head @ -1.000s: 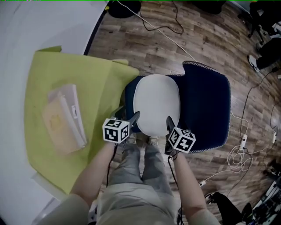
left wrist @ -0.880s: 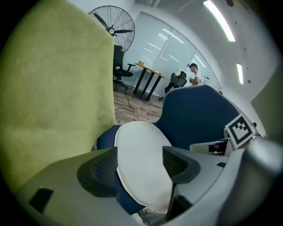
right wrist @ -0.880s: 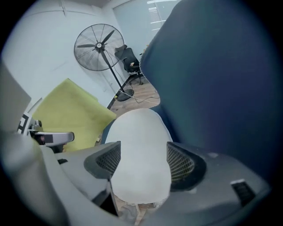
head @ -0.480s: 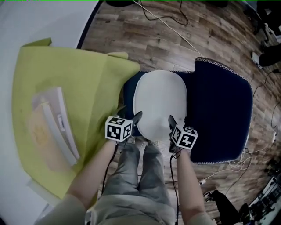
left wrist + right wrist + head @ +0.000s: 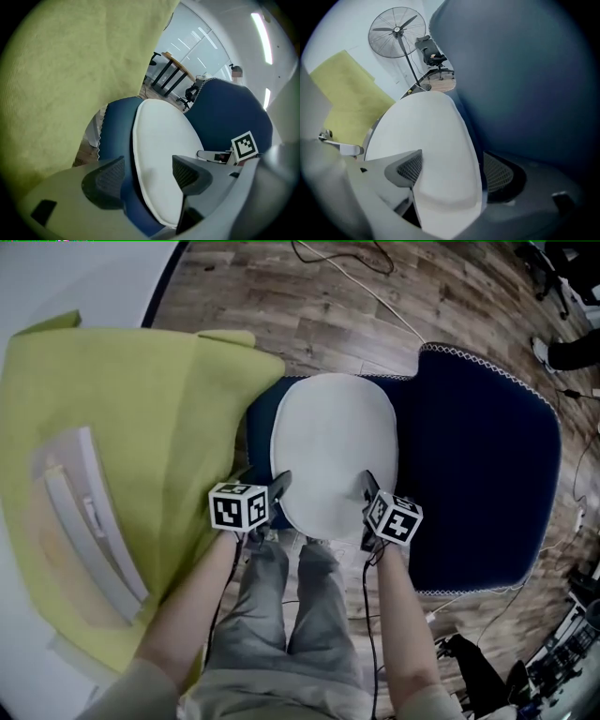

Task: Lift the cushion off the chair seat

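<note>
Head view — left tool (image 5: pixel 278 487) gapes astride the cushion (image 5: pixel 333 442) edge, right tool (image 5: pixel 368 487) with jaws opening around it too.

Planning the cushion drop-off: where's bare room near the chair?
Free: the yellow-green cloth between the flat box and the chair; also the wood floor beyond the chair, though cables cross it. Crowded: floor at the chair's lower right in the head view, more cables.
</note>
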The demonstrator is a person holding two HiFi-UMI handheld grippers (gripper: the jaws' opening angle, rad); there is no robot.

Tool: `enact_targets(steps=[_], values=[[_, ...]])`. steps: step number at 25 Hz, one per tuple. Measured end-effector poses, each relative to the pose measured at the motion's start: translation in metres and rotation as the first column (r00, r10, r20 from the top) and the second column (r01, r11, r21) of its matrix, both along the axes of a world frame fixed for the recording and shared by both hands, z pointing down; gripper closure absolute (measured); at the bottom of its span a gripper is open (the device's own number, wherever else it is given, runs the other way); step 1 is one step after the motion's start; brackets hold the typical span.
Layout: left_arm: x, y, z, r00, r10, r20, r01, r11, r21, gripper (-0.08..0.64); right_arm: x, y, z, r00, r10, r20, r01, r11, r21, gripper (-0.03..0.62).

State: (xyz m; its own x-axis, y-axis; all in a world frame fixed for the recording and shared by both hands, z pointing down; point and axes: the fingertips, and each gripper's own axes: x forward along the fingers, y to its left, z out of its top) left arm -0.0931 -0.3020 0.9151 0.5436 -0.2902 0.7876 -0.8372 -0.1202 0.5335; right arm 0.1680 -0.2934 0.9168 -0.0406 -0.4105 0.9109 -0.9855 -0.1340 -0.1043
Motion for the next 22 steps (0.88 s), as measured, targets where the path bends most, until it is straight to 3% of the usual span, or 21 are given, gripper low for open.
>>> enact_targets(steps=[3, 8, 12, 16, 18, 22], values=[[0.006, 0.011, 0.009, 1.000, 0.000, -0.003, 0.000, 1.000, -0.031, 0.250, -0.002, 0.000, 0.008, 1.000, -0.008, 0.006, 0.008, 1.000, 0.000, 0.193], [0.003, 0.017, 0.023, 0.998, -0.032, 0.045, 0.034, 0.999, -0.043, 0.252, -0.006, 0.009, 0.016, 0.995, 0.063, 0.072, -0.063, 0.998, -0.006, 0.204], [-0.004, 0.023, 0.030, 0.997, -0.010, 0.071, 0.014, 0.998, -0.055, 0.383, -0.013, 0.010, 0.015, 0.997, 0.058, 0.044, -0.058, 0.998, -0.003, 0.257], [0.000, 0.027, 0.029, 0.994, 0.052, 0.093, -0.048, 0.998, -0.045, 0.415, -0.017, 0.016, 0.008, 0.999, 0.031, 0.031, -0.029, 0.999, -0.038, 0.353], [0.001, 0.025, 0.026, 0.992, 0.062, 0.113, -0.058, 0.997, -0.043, 0.443, -0.020, 0.018, 0.000, 0.999, 0.014, 0.037, -0.012, 0.998, -0.054, 0.435], [0.000, 0.030, 0.009, 0.982, 0.118, 0.146, -0.111, 0.992, -0.060, 0.515, -0.030, 0.023, -0.023, 0.998, -0.061, 0.034, 0.063, 0.997, -0.054, 0.507]])
